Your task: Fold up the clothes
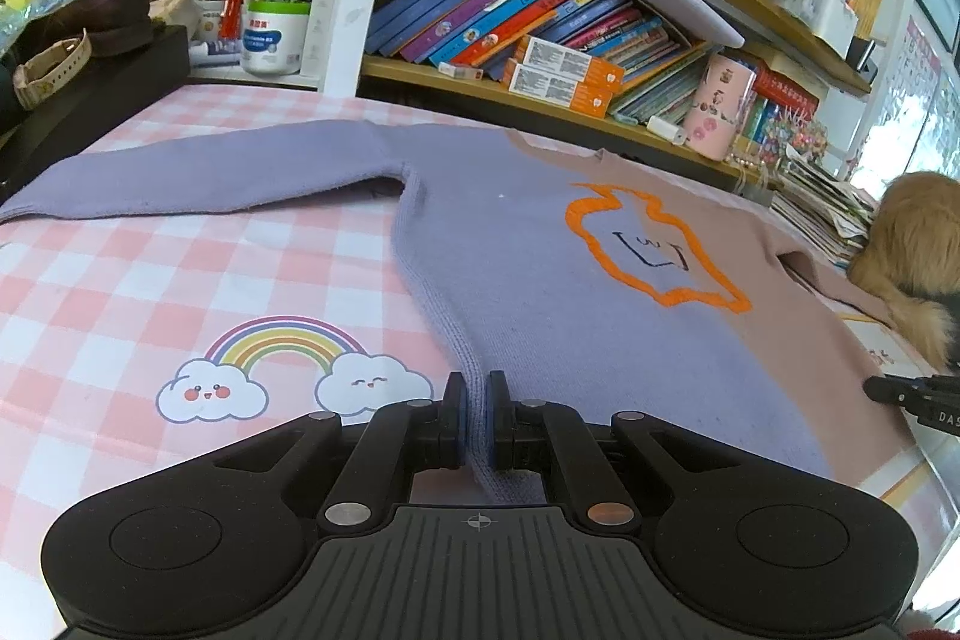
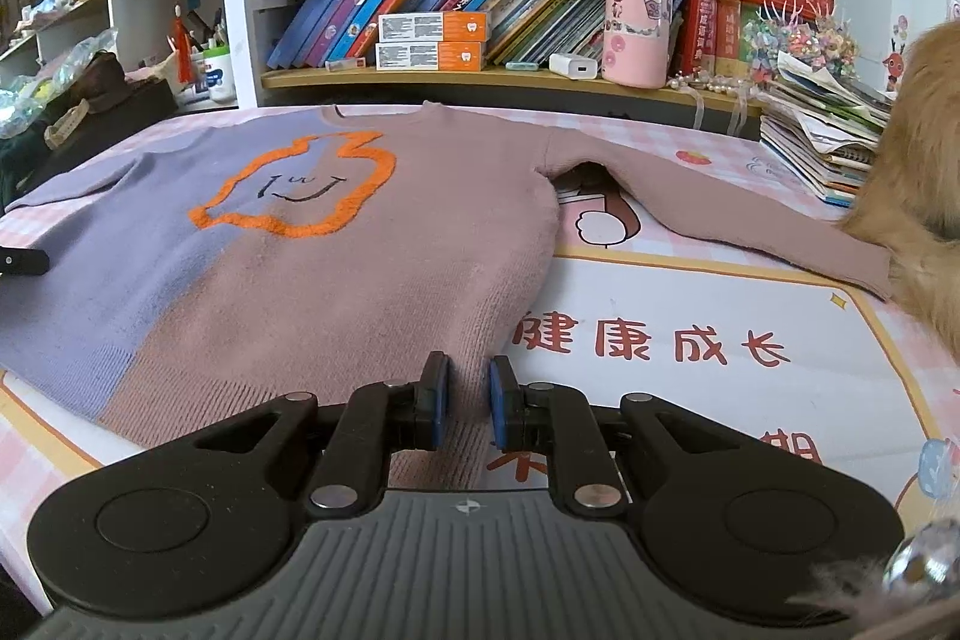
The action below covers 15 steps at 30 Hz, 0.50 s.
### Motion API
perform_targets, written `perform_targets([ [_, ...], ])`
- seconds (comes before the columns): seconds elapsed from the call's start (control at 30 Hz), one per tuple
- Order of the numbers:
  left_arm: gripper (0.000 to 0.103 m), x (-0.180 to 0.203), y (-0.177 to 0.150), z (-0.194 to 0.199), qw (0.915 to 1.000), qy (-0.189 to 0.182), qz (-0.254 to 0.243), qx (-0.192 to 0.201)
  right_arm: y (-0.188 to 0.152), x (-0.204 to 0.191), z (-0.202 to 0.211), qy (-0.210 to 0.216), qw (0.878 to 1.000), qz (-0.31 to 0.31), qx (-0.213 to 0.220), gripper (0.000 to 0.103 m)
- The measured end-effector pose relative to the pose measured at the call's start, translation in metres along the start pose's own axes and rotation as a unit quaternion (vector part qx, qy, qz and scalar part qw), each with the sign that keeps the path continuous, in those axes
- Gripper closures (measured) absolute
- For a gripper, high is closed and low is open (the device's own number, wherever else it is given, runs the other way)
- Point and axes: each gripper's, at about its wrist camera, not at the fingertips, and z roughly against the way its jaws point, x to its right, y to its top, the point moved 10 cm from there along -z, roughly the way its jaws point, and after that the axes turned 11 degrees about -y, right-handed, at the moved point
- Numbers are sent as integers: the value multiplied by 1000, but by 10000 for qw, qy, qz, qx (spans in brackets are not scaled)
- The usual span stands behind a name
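Flat on the checked tablecloth (image 1: 120,280) a lilac and pink sweater (image 1: 540,280) is spread, both sleeves stretched outward. Its lilac hem corner is pinched between the nearly closed pads of the left gripper (image 1: 478,400). The pink hem corner is straddled by the right gripper (image 2: 468,394), whose pads are narrowly parted against the knit.

The left black two-finger claw (image 1: 478,383) is held low and level, its blue-padded fingers (image 1: 457,400) pinched almost together on a ridge of lilac knit; the right black two-finger claw (image 2: 468,367) is likewise held low, its fingers (image 2: 503,388) set a little apart with pink knit between them; whether that fabric is clamped cannot be told.
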Motion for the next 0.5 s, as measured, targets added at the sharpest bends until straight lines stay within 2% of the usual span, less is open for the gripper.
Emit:
perform_targets([
  [0.17,88,1,3,4,9997,199,-144,75,-1,0,2,-46,10000,26,20,84],
  [0.2,86,2,4,6,9994,254,-200,127,-1,0,3,-51,10000,32,28,78],
  [0.23,79,4,5,9,9990,308,-257,180,-1,-1,5,-34,10000,44,52,76],
  [0.3,64,6,9,14,9985,332,-311,304,0,-3,8,-1,9999,66,101,61],
  [0.37,44,9,13,20,9978,333,-359,457,2,-6,13,14,9998,116,186,55],
  [0.43,32,13,17,24,9967,370,-449,567,5,-10,18,-7,9993,207,306,44],
  [0.5,25,17,19,26,9953,435,-571,644,10,-14,23,-9,9987,284,434,32],
])
